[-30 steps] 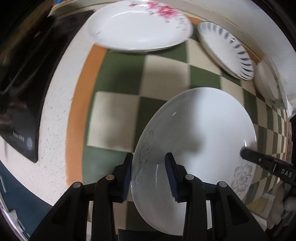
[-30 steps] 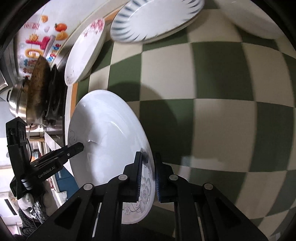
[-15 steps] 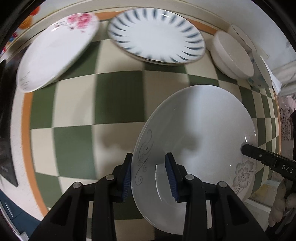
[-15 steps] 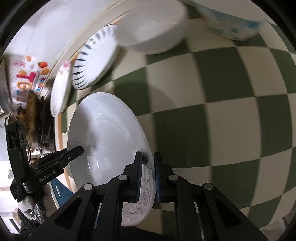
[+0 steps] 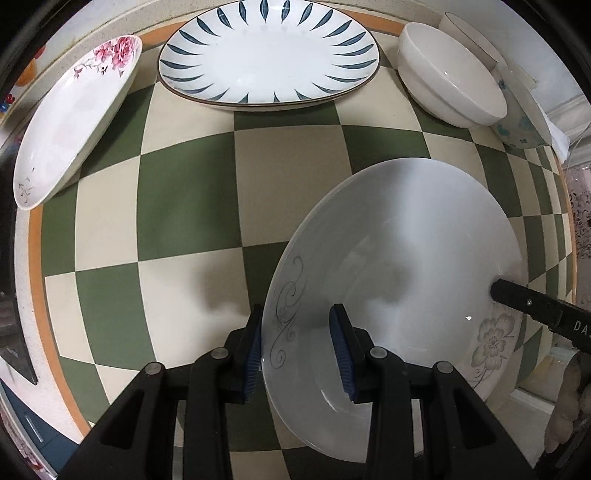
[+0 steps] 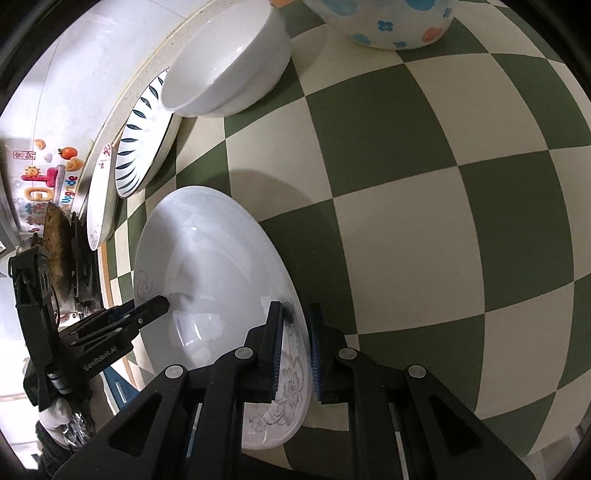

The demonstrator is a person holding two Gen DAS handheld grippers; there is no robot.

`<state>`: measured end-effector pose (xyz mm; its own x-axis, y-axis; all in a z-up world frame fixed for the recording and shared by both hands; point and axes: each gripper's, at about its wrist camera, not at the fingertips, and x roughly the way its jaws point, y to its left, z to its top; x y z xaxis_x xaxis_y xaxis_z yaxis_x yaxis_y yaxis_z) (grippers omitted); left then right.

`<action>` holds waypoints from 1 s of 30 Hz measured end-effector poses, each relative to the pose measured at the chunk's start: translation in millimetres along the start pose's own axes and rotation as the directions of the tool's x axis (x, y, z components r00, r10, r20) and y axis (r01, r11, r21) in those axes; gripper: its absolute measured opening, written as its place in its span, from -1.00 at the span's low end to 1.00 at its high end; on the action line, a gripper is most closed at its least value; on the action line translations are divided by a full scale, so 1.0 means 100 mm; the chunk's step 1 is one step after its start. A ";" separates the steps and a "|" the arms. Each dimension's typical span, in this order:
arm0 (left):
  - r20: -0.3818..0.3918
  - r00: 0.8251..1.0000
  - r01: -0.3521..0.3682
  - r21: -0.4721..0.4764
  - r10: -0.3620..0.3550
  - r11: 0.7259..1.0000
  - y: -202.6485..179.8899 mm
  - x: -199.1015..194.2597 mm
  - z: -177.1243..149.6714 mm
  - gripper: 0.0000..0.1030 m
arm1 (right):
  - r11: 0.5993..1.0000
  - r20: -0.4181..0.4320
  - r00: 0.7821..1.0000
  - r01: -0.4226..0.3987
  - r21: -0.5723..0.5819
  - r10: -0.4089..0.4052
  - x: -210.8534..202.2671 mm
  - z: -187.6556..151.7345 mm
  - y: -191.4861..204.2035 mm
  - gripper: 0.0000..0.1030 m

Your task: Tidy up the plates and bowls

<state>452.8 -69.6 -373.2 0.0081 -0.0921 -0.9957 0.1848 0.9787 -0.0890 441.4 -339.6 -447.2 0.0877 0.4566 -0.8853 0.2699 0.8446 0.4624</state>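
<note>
Along the counter's (image 5: 22, 325) back edge, left to right, stand a rose plate (image 5: 70, 118), a blue-leaf plate (image 5: 269, 55), a white bowl (image 5: 450, 74) and a flowered bowl (image 6: 384, 22), while nearer, over the checkered mat (image 5: 184, 206), the left gripper (image 5: 299, 350) and the right gripper (image 6: 295, 350) clamp opposite rims of a white deep plate (image 5: 406, 240).

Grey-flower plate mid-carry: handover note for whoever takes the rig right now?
Left claw: shut on the near rim of the grey-flower plate, by the scroll pattern.
Right claw: shut on the opposite rim, by the flower.
Plate hangs above the checkered mat, not set down.
Along the back edge: pink-flower plate, blue-leaf plate, white bowl, blue-flower bowl.
Done: plate lifted by both claws.
Left: set it down, probably with the other plates, then release.
</note>
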 end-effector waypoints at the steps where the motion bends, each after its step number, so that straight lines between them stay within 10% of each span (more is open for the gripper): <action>1: -0.001 1.000 -0.002 -0.001 0.002 1.000 0.01 0.00 0.01 -0.37 | 1.000 0.000 1.000 0.002 -0.002 -0.002 0.01 0.00 0.02 -0.69; 12: 0.005 1.000 0.018 -0.037 -0.018 0.999 0.00 -0.07 -0.04 -0.37 | 1.000 -0.043 0.999 0.006 0.020 -0.005 0.06 0.03 0.04 -0.67; 17: 0.152 0.988 0.021 -0.139 0.001 0.990 0.48 -0.79 -0.04 -0.36 | 1.000 0.020 1.000 0.022 0.017 -0.022 -0.39 0.03 0.23 -0.61; 23: 0.250 0.968 0.057 -0.311 0.024 0.949 1.35 -1.34 0.04 -0.30 | 0.991 0.102 0.990 -0.085 -0.100 0.095 -0.76 0.10 1.23 -0.24; 30: 0.212 0.977 0.114 -0.481 -0.011 0.870 2.30 -0.96 0.20 -0.31 | 0.936 0.058 0.993 -0.080 -0.342 0.106 0.07 0.89 2.77 -0.19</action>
<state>514.1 160.6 -297.9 0.2139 -0.1393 -0.9669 -0.3108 0.9287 -0.2026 602.4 -127.3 -329.9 0.1712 0.5265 -0.8327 -0.0824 0.8499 0.5204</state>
